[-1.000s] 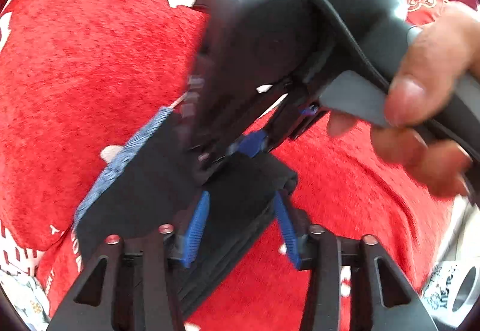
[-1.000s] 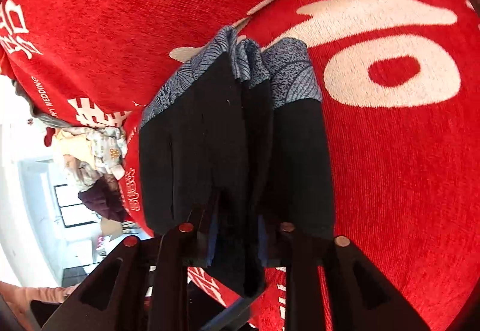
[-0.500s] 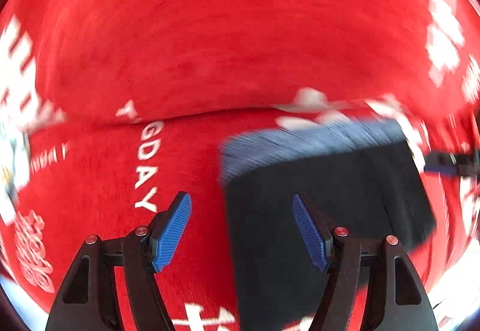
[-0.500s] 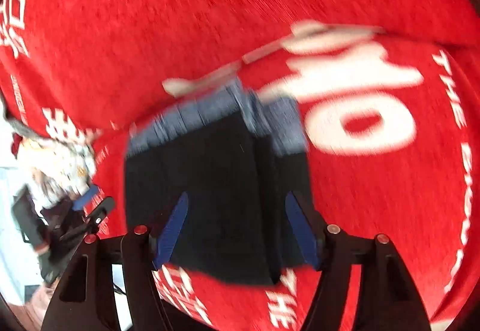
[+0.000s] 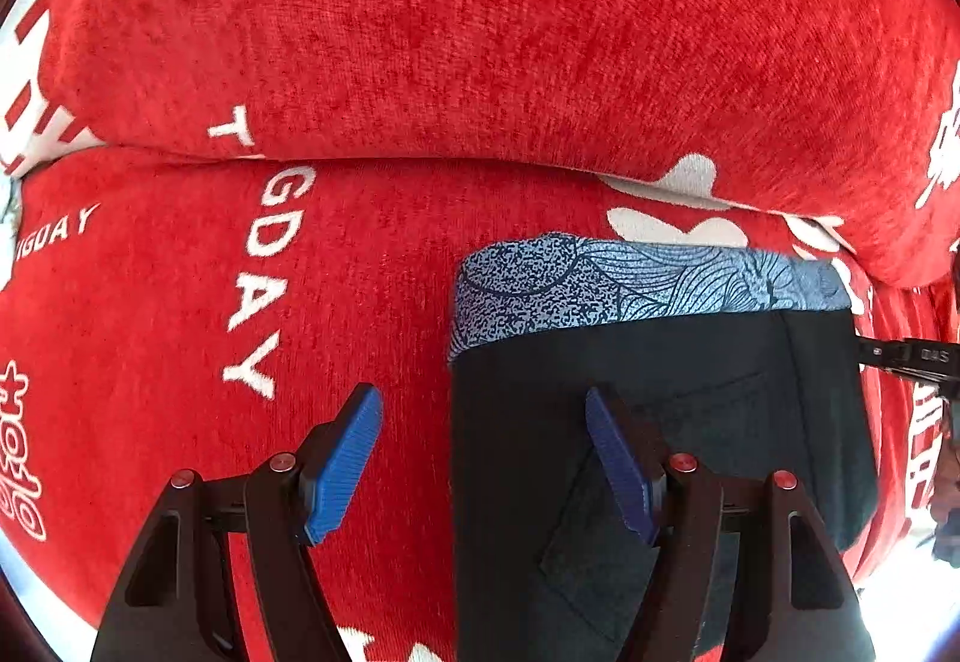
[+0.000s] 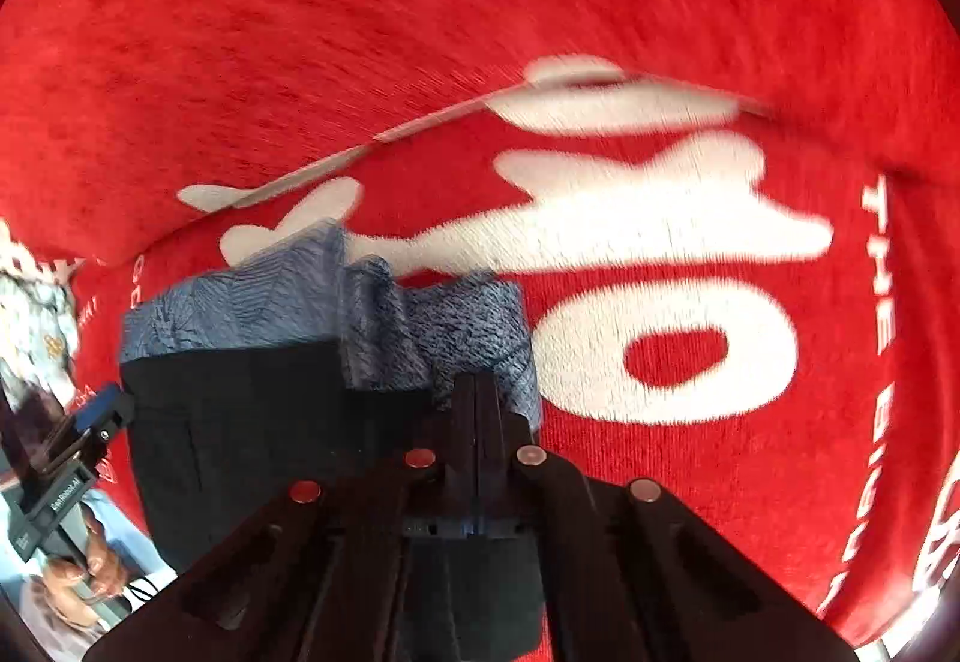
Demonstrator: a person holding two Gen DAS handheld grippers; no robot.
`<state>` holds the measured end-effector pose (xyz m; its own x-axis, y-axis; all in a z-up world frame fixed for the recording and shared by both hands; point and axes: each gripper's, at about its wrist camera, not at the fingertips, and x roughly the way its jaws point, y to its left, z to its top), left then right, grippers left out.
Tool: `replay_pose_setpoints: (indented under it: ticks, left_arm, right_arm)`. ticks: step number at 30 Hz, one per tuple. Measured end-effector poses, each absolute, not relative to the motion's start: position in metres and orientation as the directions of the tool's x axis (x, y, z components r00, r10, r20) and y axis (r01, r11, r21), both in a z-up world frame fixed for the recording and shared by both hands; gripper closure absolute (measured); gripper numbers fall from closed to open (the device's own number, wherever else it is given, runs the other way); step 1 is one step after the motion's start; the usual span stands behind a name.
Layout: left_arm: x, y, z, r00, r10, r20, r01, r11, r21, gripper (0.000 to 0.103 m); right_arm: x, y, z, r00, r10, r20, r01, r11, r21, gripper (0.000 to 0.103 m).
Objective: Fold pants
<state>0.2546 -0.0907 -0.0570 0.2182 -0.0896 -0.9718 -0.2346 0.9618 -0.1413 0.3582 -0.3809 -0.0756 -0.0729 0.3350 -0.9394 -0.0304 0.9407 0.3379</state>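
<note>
Beneath your right gripper (image 6: 477, 410), jaws clenched with nothing visibly between them, the pants (image 5: 660, 422) lie folded compact on the red blanket (image 5: 480, 62); your left gripper (image 5: 483, 458) hangs released at their edge. Judged nearly finished.

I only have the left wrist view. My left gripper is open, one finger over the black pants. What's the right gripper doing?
Observer: The right gripper is shut tight, at the black pants' layered edge, just below the waistband.
Operator: Is it holding cloth?
Observer: I cannot tell. From the right wrist view, no fabric shows between its closed tips.
Operator: How does the fold look on that side?
Observer: The patterned blue waistband shows several layers side by side, unevenly bunched.
</note>
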Motion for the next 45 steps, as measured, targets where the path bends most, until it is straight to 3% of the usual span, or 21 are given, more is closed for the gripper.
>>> replay_pose_setpoints:
  ticks: [2, 4, 6, 9, 11, 14, 16, 23, 40, 45]
  left_arm:
    - [0.254, -0.094, -0.054, 0.206, -0.070, -0.976, -0.211, 0.971, -0.114, 0.031]
    - [0.253, -0.096, -0.051, 0.196, -0.034, -0.980, -0.191, 0.979, -0.072, 0.022]
    - [0.253, -0.098, -0.049, 0.184, -0.002, -0.983, -0.178, 0.983, -0.036, 0.020]
    - [0.251, -0.098, -0.048, 0.171, -0.010, -0.985, -0.185, 0.982, -0.042, 0.020]
    - [0.251, -0.099, -0.046, 0.168, -0.009, -0.986, -0.182, 0.982, -0.040, 0.020]
    - [0.247, -0.099, -0.043, 0.162, -0.012, -0.987, -0.181, 0.983, -0.042, 0.019]
    - [0.244, -0.100, -0.043, 0.154, -0.004, -0.988, -0.181, 0.983, -0.032, 0.000]
    - [0.235, -0.104, -0.045, 0.125, -0.020, -0.992, -0.171, 0.984, -0.042, 0.000]
    - [0.218, -0.082, -0.047, 0.077, -0.128, -0.989, -0.249, 0.958, -0.144, 0.000]
    - [0.218, -0.094, -0.041, 0.095, -0.164, -0.982, -0.202, 0.963, -0.180, 0.000]
  right_arm:
    - [0.350, -0.386, -0.065, -0.039, 0.382, -0.923, -0.010, 0.924, 0.382, 0.102]
    - [0.339, -0.387, -0.057, -0.034, 0.361, -0.932, -0.005, 0.932, 0.362, 0.099]
    - [0.325, -0.385, -0.046, -0.027, 0.352, -0.936, -0.012, 0.936, 0.353, 0.098]
    - [0.304, -0.379, -0.026, 0.002, 0.340, -0.940, -0.050, 0.939, 0.340, 0.081]
    - [0.293, -0.373, -0.014, 0.024, 0.325, -0.945, -0.077, 0.943, 0.323, 0.054]
    - [0.284, -0.363, -0.005, 0.036, 0.315, -0.948, -0.125, 0.943, 0.309, 0.051]
    - [0.278, -0.356, -0.003, 0.025, 0.311, -0.950, -0.141, 0.942, 0.305, 0.046]
    - [0.262, -0.348, -0.011, -0.008, 0.304, -0.953, -0.169, 0.939, 0.301, 0.029]
    - [0.250, -0.372, -0.017, -0.007, 0.300, -0.954, -0.129, 0.946, 0.299, 0.025]
    - [0.249, -0.366, -0.013, 0.011, 0.332, -0.943, -0.156, 0.932, 0.326, 0.025]
